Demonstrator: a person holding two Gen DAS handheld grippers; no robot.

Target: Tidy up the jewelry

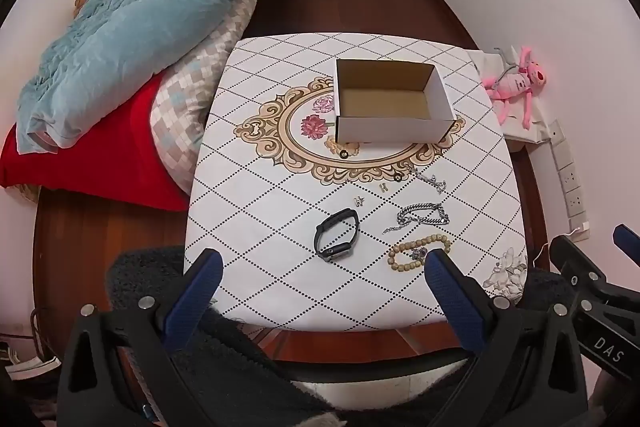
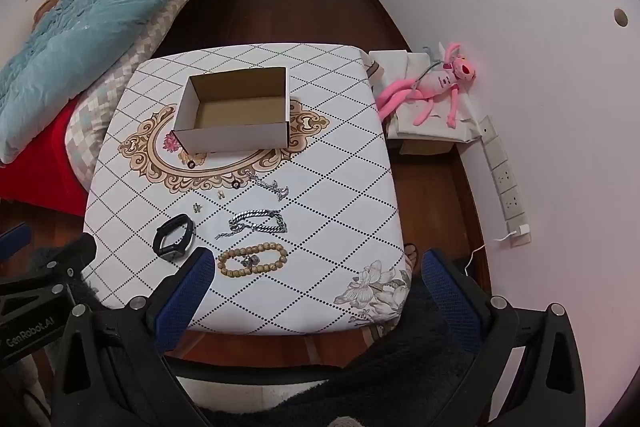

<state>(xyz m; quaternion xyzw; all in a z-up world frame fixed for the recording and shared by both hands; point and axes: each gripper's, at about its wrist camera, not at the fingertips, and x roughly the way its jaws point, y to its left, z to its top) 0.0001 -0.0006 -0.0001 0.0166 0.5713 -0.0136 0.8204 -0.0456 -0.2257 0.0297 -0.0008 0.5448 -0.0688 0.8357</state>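
An open empty cardboard box [image 1: 390, 103] [image 2: 236, 115] stands at the table's far middle. In front of it lie two small black rings [image 1: 343, 155] [image 1: 397, 178], two small earrings [image 1: 359, 201], a silver pendant chain [image 1: 430, 179] [image 2: 272, 185], a silver link bracelet [image 1: 424, 218] [image 2: 258, 221], a black watch [image 1: 337, 234] [image 2: 174, 235] and a wooden bead bracelet [image 1: 418, 254] [image 2: 253, 259]. My left gripper [image 1: 322, 281] is open above the near edge, behind the watch. My right gripper [image 2: 318, 277] is open above the near right corner, empty.
The table has a white diamond-pattern cloth [image 1: 280, 227] with a gold oval print. A bed with a blue quilt [image 1: 132, 23] stands left. A pink plush toy [image 2: 436, 85] lies on a low box right. Wall sockets [image 2: 506, 183] run along the right wall.
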